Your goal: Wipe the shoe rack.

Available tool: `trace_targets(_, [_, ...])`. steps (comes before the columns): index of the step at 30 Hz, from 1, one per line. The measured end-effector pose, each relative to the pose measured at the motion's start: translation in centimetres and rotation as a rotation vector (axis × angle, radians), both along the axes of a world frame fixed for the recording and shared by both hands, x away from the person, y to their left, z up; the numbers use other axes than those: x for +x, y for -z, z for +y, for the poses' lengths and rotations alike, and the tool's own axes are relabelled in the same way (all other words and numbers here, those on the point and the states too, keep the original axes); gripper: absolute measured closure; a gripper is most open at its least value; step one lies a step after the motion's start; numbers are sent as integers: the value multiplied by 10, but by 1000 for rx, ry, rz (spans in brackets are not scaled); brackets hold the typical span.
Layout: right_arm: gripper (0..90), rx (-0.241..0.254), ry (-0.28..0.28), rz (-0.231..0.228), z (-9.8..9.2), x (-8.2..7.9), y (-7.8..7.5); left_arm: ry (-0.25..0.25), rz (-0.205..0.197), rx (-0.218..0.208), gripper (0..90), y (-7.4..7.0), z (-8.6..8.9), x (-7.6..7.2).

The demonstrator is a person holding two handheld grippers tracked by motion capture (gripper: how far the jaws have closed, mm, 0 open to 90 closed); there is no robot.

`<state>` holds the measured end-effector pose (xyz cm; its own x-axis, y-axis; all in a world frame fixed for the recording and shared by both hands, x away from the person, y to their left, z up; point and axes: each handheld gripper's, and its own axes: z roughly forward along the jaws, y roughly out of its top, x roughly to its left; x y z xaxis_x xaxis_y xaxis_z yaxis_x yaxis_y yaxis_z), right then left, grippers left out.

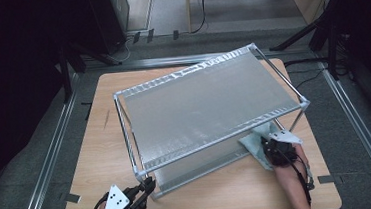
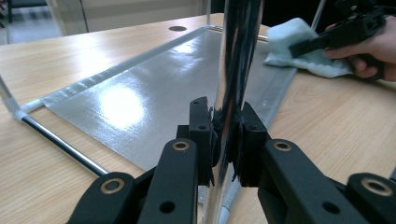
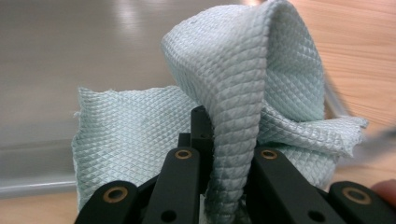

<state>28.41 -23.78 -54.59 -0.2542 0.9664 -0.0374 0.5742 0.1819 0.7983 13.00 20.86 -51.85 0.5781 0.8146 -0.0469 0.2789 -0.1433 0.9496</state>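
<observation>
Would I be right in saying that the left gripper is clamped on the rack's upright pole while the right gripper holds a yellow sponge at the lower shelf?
Not quite: the right gripper holds a pale blue-green cloth, not a yellow sponge, as the right gripper view shows. The rest stands: the left gripper is clamped on the rack's upright pole, and the cloth is at the lower shelf.

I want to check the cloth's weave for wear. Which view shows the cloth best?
The right gripper view: the cloth is close up, its diamond weave sharp, a fold pinched in the right claw. The high view shows a pale corner beside the rack; the left gripper view shows it small and far off.
</observation>
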Motion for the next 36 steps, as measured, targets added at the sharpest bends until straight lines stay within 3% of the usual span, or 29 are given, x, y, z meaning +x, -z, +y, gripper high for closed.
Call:
trace_targets(4, [854, 27, 38, -1, -11, 2, 0, -1, -3, 4, 807, 0, 0, 0])
trace_targets(9, [852, 8, -7, 2, 9, -1, 2, 3, -2, 1, 807, 0, -1, 0])
trace_targets(17, [838, -9, -147, 2, 74, -21, 6, 34, -2, 4, 808, 0, -8, -2])
trace_targets(28, [840, -25, -424, -2, 169, -66, 8, 87, -6, 12, 809, 0, -29, -7])
trace_targets(32, [833, -24, -510, -6, 193, -82, 9, 93, -6, 10, 809, 0, -30, -7])
trace_targets(36, [832, 1, -586, 8, 203, -90, 9, 98, -9, 13, 809, 0, -32, -8])
